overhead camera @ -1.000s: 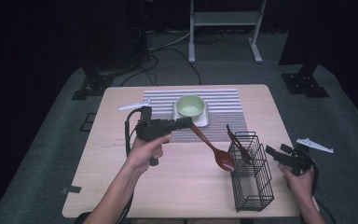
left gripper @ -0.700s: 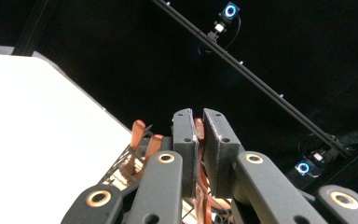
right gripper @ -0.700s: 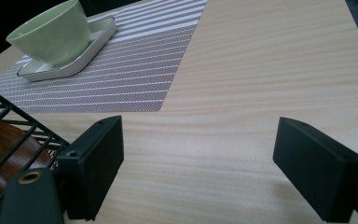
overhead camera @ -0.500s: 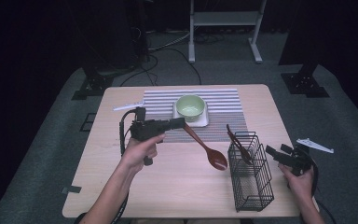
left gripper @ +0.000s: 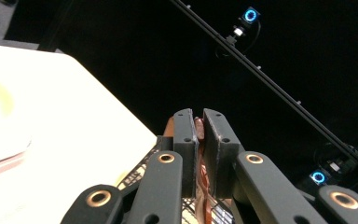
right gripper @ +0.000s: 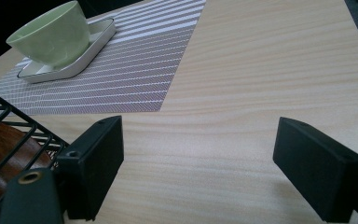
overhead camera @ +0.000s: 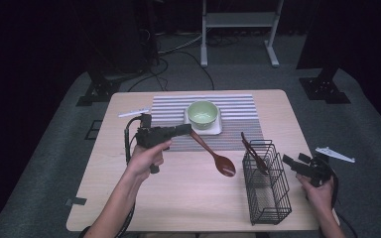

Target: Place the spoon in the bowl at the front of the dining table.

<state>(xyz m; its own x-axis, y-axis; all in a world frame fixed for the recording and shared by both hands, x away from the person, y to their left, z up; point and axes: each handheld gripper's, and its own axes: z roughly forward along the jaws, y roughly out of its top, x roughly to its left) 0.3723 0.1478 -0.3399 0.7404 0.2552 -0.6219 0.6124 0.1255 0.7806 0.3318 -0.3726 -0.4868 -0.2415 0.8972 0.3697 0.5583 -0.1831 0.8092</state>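
Tongs first: in the high view our left gripper is clamped on the handle end of a dark reddish-brown wooden spoon, whose bowl hangs toward five o'clock, above the pale wooden table and just short of the black wire cutlery basket. A second brown wooden spoon already leans in the basket's far compartment, handle pointing to eleven o'clock. Our right gripper waits at three o'clock of the basket, near the table's edge. At twelve o'clock sits a pale green ceramic bowl on a white square dish, both resting on a grey striped placemat.

From the left gripper view, our pads stand nearly together with the spoon's handle pinched between them; wire mesh of the basket shows below at seven o'clock.

From the right gripper view, our jaws stand wide apart with nothing between them, only bare table. The bowl and dish lie at ten o'clock, and the basket's wire with brown wood behind it fills nine o'clock.

We judge the work about half done: one spoon is stowed, the other is lifted but not yet carried over the basket and lowered in.

We can read no brands, labels or writing anywhere.
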